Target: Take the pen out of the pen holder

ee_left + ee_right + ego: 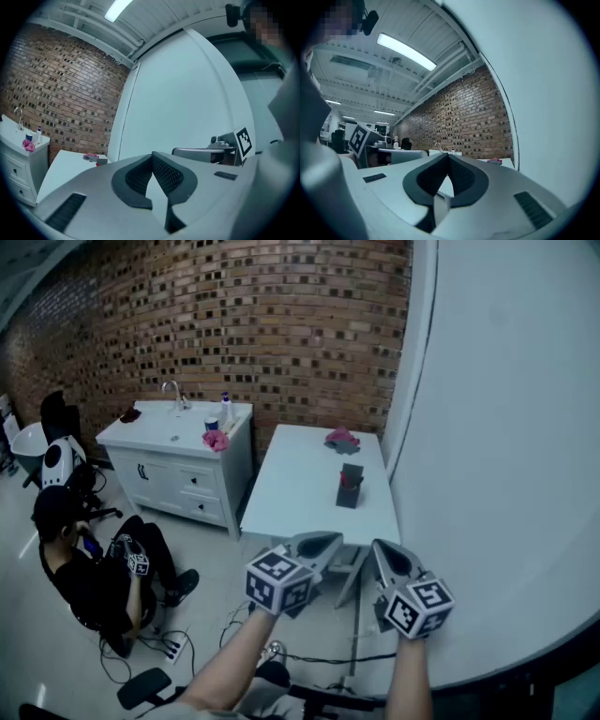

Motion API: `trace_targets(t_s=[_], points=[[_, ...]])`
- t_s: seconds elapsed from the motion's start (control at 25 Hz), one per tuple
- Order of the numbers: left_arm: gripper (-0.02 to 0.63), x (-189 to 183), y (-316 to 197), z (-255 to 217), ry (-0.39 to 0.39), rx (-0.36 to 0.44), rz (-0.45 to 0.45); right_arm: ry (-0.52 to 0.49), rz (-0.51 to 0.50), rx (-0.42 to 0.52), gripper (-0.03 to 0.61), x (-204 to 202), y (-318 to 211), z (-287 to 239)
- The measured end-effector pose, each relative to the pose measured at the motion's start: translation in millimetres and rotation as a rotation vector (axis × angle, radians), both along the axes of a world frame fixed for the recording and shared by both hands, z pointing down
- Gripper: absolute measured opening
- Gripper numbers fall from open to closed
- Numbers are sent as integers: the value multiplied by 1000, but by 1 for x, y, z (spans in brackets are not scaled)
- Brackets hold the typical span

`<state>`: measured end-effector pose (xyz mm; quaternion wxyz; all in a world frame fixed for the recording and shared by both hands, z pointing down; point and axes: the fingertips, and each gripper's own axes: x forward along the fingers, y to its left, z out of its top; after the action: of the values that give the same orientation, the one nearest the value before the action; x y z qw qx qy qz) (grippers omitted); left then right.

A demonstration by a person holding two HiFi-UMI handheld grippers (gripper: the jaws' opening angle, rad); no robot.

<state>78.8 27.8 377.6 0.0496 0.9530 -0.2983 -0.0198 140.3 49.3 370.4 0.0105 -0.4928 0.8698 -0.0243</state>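
Presently the pen [349, 480] – only a reddish stub from this far, too small to make out well – stands in the dark pen holder [351, 489], which sits upright on the white table [300, 493], towards its wall-side edge, with a pink cloth [342, 438] lying farther back. Nothing touches the holder.

Both tools are well apart from it, held low and close to the body, short of the table's near edge. The left gripper [319, 542] has its jaws closed tip to tip with nothing between them, and the right gripper [389, 554] is the same, so the task looks not yet begun.

The risks lie in the approach. Jaws that arrive closed would knock the pen or the holder rather than take hold. The holder looks light and narrow, and since it sits near the table's edge, a sideways nudge or a slanted pull on the pen could tip it over or drag it along – steadying it with the other gripper would probably guard against that. A pinch too near the pen's top might also let it slip or swing. Cables [178, 643] lie on the floor beside the person's path, a possible snag when stepping forward.
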Motion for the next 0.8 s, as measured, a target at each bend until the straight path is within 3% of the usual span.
trace_targets(t_s=[0.4, 0.8], points=[[8, -7, -17, 5, 7, -15, 7, -12, 10, -11, 0, -6, -14, 6], [8, -3, -71, 11, 15, -32, 27, 3, 28, -22, 0, -3, -65, 10]])
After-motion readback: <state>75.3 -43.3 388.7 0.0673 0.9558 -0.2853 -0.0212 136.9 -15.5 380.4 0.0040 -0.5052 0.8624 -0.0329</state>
